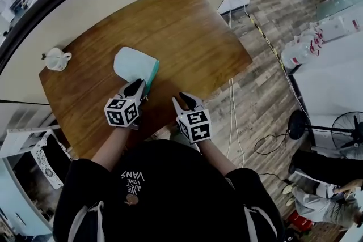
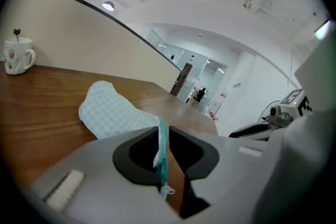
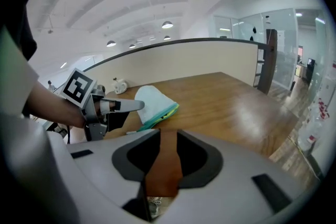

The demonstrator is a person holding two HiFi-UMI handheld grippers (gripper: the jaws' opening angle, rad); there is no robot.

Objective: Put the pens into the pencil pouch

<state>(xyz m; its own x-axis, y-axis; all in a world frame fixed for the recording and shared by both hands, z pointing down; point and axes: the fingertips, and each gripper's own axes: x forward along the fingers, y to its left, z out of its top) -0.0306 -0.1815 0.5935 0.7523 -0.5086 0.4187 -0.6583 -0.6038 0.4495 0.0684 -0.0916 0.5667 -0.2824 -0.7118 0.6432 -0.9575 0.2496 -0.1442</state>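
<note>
A pale mint checked pencil pouch (image 1: 134,64) lies on the wooden table (image 1: 193,37), its teal zip edge toward me. My left gripper (image 1: 138,86) is at the pouch's near corner. In the left gripper view the zip edge (image 2: 162,144) runs between the jaws, which are shut on it, and the pouch's body (image 2: 113,112) stretches away behind. My right gripper (image 1: 182,100) hovers to the right of the pouch, open, with only bare table showing between its jaws (image 3: 167,149). The right gripper view shows the pouch (image 3: 153,102) beside the left gripper (image 3: 123,106). I see no pen lying loose.
A white mug (image 1: 57,58) stands at the table's far left corner. The table's near edge lies just below both grippers. To the right, plank flooring carries cables (image 1: 233,116) and a standing fan (image 1: 350,134).
</note>
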